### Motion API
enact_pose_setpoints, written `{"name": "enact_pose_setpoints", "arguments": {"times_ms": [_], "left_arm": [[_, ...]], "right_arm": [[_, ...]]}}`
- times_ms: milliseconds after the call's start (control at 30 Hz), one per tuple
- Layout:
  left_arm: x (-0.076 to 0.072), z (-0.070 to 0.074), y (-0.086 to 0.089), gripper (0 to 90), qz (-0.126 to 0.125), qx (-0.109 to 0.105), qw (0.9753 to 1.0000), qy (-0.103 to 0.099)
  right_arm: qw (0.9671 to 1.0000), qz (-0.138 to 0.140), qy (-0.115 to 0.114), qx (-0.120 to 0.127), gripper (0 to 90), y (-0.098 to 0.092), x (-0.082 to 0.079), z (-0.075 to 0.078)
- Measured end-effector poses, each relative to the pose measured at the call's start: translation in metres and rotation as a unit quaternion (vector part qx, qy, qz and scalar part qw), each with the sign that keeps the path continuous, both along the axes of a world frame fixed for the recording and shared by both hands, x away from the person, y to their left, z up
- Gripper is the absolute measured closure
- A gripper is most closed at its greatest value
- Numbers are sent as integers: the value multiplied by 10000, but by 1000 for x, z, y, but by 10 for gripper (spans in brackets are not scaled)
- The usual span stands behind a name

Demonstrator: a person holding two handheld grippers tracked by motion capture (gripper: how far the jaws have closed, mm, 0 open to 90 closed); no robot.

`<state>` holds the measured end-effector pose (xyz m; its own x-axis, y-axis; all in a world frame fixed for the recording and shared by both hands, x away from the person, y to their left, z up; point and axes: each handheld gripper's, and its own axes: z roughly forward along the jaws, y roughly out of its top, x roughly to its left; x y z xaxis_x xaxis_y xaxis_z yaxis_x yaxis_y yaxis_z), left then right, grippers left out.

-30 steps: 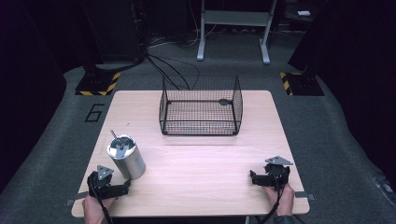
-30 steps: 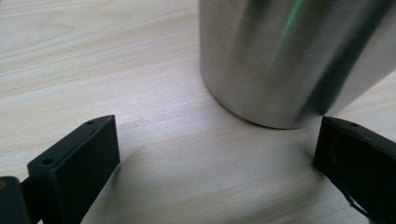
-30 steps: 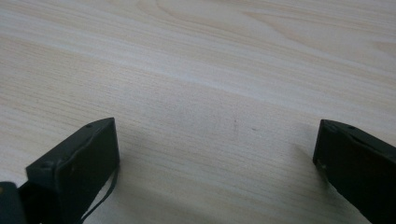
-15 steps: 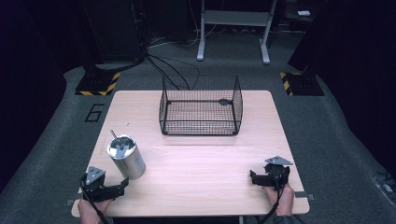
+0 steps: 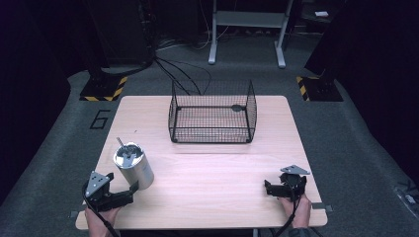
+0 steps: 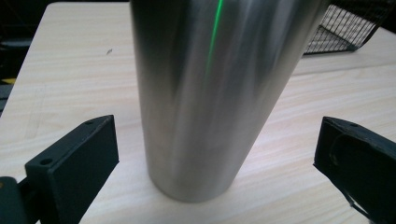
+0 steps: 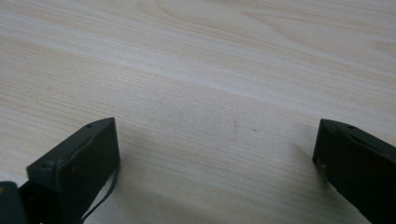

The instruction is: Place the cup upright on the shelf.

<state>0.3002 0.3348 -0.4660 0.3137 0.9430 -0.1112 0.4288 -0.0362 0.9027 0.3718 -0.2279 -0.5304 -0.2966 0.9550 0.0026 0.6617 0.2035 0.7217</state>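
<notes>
The left gripper has drawn back from the steel cup, level, fingers spread wide, holding nothing.

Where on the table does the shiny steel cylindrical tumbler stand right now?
In the high view, the shiny steel cylindrical tumbler stands upright near the pale wooden table's front-left corner, just ahead of the open left gripper, well short of the black wire basket.
</notes>
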Motion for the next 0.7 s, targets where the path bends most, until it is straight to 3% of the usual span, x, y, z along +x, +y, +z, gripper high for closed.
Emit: {"name": "enact_pose_setpoints", "arguments": {"times_ms": [133, 700], "left_arm": [[5, 9, -5, 0, 27, 4, 9998, -194], [26, 16, -9, 0, 188, -62, 9989, -424]], "right_arm": [[10000, 3, -30, 16, 5, 0, 0, 0], [10000, 10, -12, -3, 9, 0, 0, 0]]}}
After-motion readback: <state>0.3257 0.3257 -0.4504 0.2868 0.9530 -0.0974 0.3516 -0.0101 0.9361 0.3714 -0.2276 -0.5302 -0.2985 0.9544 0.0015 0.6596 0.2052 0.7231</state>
